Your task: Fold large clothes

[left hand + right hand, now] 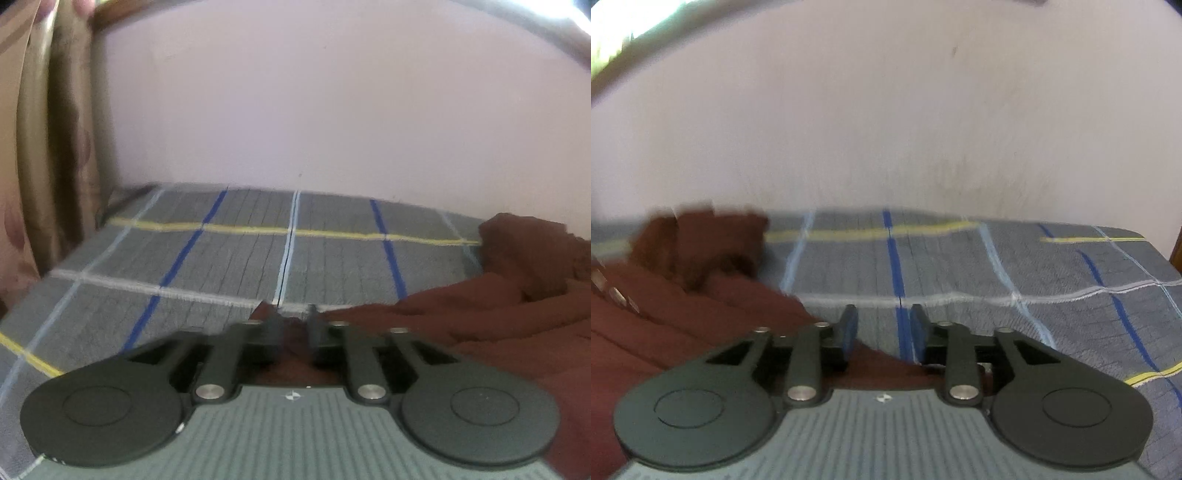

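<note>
Grey checked bedcover [229, 258] lying below pale wall [295, 110]; curtain [55, 129] hanging upper left. Maroon garment [517, 295] (rumpled) lying between left gripper [291, 314] fingers, parted; right gripper [882, 317] standing parted, gripping nothing.

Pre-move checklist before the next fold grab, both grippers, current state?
1. Left gripper open: ok; maroon garment shows in the gap, pads not pressing.
2. Right gripper open: ok; nothing clamped.
3. Garment released onto the checked bedsheet: ok.
4. Garment flat: not ok; bunched heap at the far end.
5. Next grab edge in view: cannot tell; pictures blurred.
6. Bedsheet ahead free of other items: ok in both views.
</note>
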`<state>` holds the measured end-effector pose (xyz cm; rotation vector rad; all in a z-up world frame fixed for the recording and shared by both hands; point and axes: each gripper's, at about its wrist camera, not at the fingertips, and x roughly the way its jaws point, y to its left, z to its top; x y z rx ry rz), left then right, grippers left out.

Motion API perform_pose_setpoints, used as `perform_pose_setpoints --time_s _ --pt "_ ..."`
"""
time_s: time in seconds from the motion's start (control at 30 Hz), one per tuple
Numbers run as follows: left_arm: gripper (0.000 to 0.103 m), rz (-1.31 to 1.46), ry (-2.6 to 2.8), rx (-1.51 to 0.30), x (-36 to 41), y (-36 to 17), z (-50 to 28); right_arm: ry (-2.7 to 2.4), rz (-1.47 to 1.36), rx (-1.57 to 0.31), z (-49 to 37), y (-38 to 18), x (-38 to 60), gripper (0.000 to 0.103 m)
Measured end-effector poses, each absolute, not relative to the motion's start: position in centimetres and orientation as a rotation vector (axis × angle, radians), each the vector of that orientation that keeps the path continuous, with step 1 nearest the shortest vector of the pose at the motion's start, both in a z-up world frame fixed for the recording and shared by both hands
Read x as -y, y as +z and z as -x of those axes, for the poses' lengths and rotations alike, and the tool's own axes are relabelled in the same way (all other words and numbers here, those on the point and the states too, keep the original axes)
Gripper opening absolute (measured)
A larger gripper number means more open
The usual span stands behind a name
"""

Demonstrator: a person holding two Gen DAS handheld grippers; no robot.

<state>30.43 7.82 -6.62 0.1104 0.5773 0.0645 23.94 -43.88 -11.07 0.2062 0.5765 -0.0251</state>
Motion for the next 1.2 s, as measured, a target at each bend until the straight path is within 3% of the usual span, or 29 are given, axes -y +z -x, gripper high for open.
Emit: perform_pose_setpoints --time_s 0.03,0.07,0.1,0.13,0.27,0.37,0.43,0.5,0.7,1.2 --pt "0.093 -0.145 0.093 -0.554 -7.5 -6.1 -30.0 -0.042 -0.236 -0.530 -22.8 -10.1 44.4 0.051" --pt "0.099 -0.168 0.120 -0.498 -7.4 -5.3 -29.2 -0.058 -0.266 -0.472 -21.4 -9.0 44.8 0.057" --pt "0.100 -0.174 0.111 -0.442 -7.5 -4.6 -28.3 -0.059 -0.304 -0.401 -19.7 -7.9 45.3 0.066" --pt "0.102 -0.190 0.079 -0.405 -7.4 -3.8 -27.4 -0.045 -0.331 -0.344 -18.2 -7.0 45.5 0.068" --pt "0.103 -0.230 -0.023 -0.414 -7.0 -1.6 -25.2 0.016 -0.243 -0.309 -13.4 -4.1 43.9 0.068" --pt "0.103 -0.201 -0.075 -0.462 -7.6 -1.0 -23.5 0.063 -0.179 -0.353 -11.5 -3.9 42.1 0.059" --pt "0.103 -0.160 -0.086 -0.497 -8.3 -0.9 -22.7 0.064 -0.129 -0.419 -11.9 -4.4 41.2 0.038" --pt "0.103 -0.113 -0.090 -0.529 -9.2 -0.9 -21.7 0.050 -0.095 -0.472 -13.2 -5.0 40.9 0.029" --pt "0.103 -0.141 -0.032 -0.563 -12.1 -1.7 -20.3 0.006 -0.113 -0.696 -18.1 -9.8 41.7 0.025" --pt "0.102 0.001 -0.303 -0.767 -17.6 -4.8 -24.4 -0.029 -0.048 -0.639 -17.0 -11.3 39.8 0.025"
